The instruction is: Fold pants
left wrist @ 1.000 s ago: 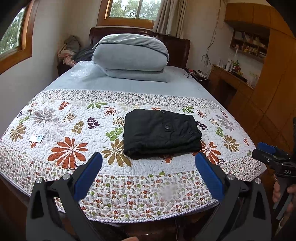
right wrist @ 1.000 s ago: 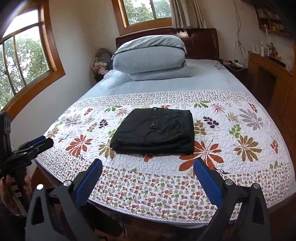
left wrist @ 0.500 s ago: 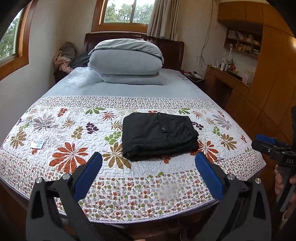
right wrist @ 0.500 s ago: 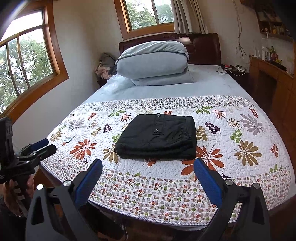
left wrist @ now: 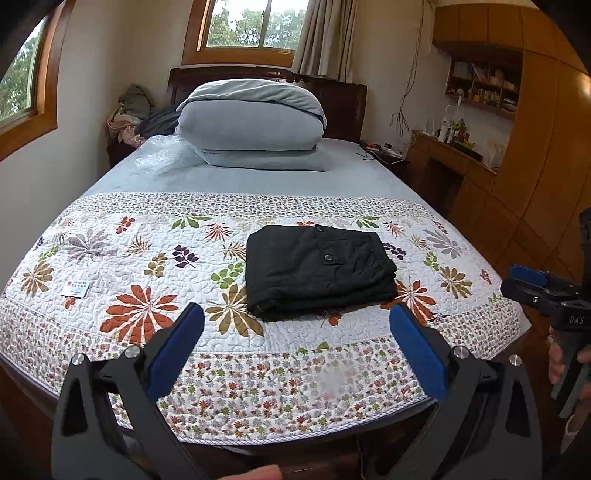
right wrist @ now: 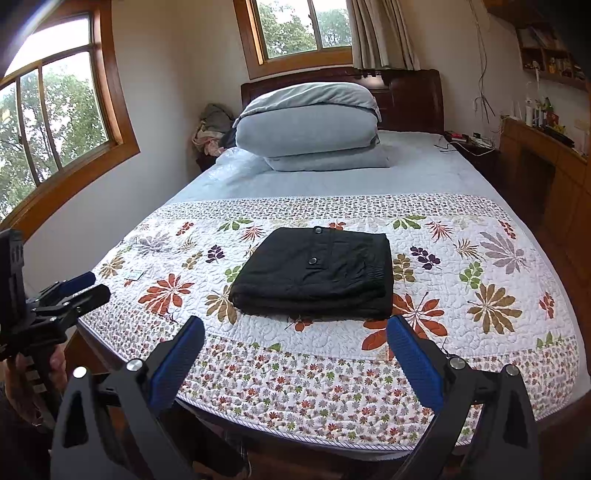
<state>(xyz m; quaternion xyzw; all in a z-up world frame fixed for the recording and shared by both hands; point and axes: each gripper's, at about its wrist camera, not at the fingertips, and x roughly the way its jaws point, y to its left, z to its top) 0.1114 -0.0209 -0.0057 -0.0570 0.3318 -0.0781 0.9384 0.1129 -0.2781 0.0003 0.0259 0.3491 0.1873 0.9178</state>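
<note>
Both grippers have backed further off the near bed edge, left gripper (left wrist: 295, 347) and right gripper (right wrist: 295, 345) with jaws spread wide and empty, leaving the black pants (left wrist: 317, 271) folded mid-quilt (left wrist: 147, 258), so folding looks complete.

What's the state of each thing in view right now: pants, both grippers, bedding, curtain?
pants: folded into a compact stack, lying on the quilt, untouched
left gripper: open, empty, short of the bed edge
right gripper: open, empty, short of the bed edge
quilt: spread flat
grey duvet: folded, stacked at the headboard
curtain: drawn aside
</note>
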